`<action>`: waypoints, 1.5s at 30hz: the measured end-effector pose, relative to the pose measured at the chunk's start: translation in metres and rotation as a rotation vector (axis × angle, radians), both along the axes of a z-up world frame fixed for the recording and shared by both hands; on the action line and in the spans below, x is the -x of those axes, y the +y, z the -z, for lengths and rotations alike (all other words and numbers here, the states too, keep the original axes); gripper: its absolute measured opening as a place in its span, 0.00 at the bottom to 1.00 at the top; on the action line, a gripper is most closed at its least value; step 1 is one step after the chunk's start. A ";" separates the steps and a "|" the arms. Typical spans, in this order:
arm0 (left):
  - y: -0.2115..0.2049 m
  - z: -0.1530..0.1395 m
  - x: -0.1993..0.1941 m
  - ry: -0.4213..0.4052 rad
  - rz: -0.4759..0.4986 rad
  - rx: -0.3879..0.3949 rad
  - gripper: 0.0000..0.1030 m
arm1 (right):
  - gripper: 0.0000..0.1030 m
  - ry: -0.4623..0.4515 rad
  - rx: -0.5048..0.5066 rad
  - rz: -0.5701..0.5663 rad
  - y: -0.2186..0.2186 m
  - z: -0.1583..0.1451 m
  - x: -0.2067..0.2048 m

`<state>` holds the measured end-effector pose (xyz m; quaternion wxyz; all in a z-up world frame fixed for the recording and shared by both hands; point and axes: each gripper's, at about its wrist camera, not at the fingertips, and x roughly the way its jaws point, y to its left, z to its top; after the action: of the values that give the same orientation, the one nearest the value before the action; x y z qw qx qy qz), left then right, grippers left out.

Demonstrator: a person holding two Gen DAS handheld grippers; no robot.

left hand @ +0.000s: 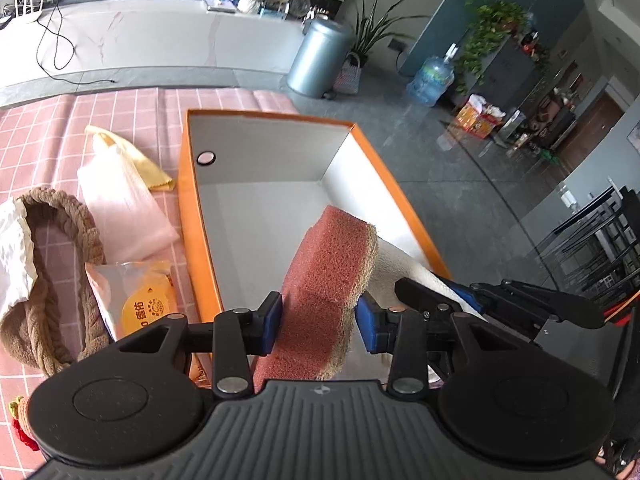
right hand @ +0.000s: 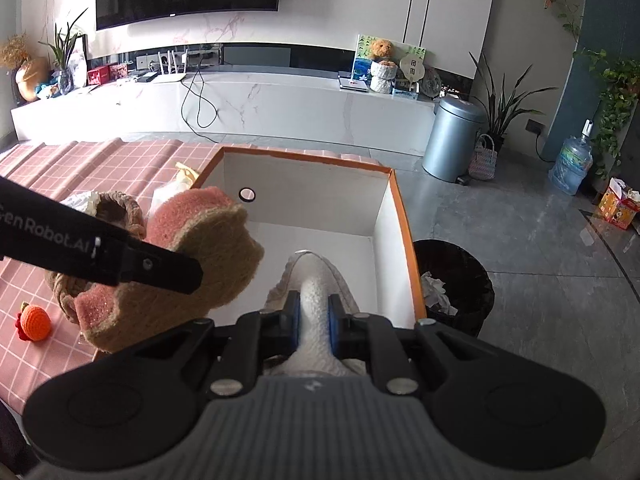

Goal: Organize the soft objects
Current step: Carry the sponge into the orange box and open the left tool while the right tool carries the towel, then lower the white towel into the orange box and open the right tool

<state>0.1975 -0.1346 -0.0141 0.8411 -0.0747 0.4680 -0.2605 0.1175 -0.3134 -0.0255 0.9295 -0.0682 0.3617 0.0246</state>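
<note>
Carrying 2 soft items over the empty orange box (left hand: pixel 192 216), left claw (left hand: pixel 318 322) gripping a pink sponge (left hand: pixel 332 264), right claw (right hand: pixel 314 322) pinching a white towel (right hand: pixel 314 292); rope (left hand: pixel 68 232), pouches still waiting on the worktop (left hand: pixel 48 120).

Each view looks from a camera just behind its own gripper, forward along the fingers and tilted down. The left view sits close above the near end of the orange box (left hand: pixel 192 216), facing its far wall and the grey bin (left hand: pixel 318 58) beyond. The right view faces the same box (right hand: pixel 404 216) and bin (right hand: pixel 452 140), with the sponge (right hand: pixel 208 256) held by the left gripper (left hand: pixel 318 320) to its left. Both share the pink checked cloth (left hand: pixel 48 120).
</note>
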 end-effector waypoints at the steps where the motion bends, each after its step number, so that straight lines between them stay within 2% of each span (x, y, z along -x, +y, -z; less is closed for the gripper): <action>1: -0.001 0.001 0.001 0.002 0.004 -0.013 0.43 | 0.11 0.009 0.013 -0.007 0.003 0.004 -0.001; 5: -0.013 0.005 0.000 0.004 0.004 -0.095 0.39 | 0.11 0.047 0.028 -0.037 0.010 0.018 -0.008; 8: -0.019 0.010 -0.003 0.044 0.009 -0.135 0.39 | 0.11 0.080 0.031 -0.049 0.013 0.028 -0.014; 12: -0.025 0.013 0.001 0.041 0.014 -0.207 0.39 | 0.12 0.104 0.040 -0.066 0.016 0.031 -0.019; 19: -0.023 0.010 0.005 0.042 0.028 -0.209 0.41 | 0.13 0.133 0.072 -0.071 0.019 0.037 -0.025; 21: -0.023 0.006 0.006 0.033 0.027 -0.210 0.50 | 0.14 0.139 0.076 -0.072 0.021 0.037 -0.027; 30: -0.013 -0.009 0.013 -0.020 0.013 -0.178 0.52 | 0.16 0.213 0.118 -0.072 0.031 0.048 -0.042; 35: -0.012 -0.010 0.017 -0.031 0.023 -0.173 0.52 | 0.28 0.226 0.136 -0.075 0.035 0.048 -0.044; 37: -0.012 -0.010 0.019 -0.036 0.027 -0.172 0.52 | 0.42 0.201 0.166 -0.071 0.037 0.044 -0.041; 41: -0.009 -0.010 0.024 -0.049 0.031 -0.167 0.52 | 0.45 0.168 0.189 -0.075 0.038 0.033 -0.032; 43: -0.007 -0.012 0.027 -0.062 0.028 -0.167 0.55 | 0.53 0.150 0.205 -0.074 0.039 0.027 -0.028; 45: -0.005 -0.015 0.031 -0.078 0.029 -0.161 0.57 | 0.56 0.130 0.222 -0.072 0.038 0.020 -0.022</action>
<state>0.1669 -0.1395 0.0006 0.8580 0.0102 0.4556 -0.2370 0.1394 -0.2752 -0.0458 0.8892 -0.1821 0.4191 0.0223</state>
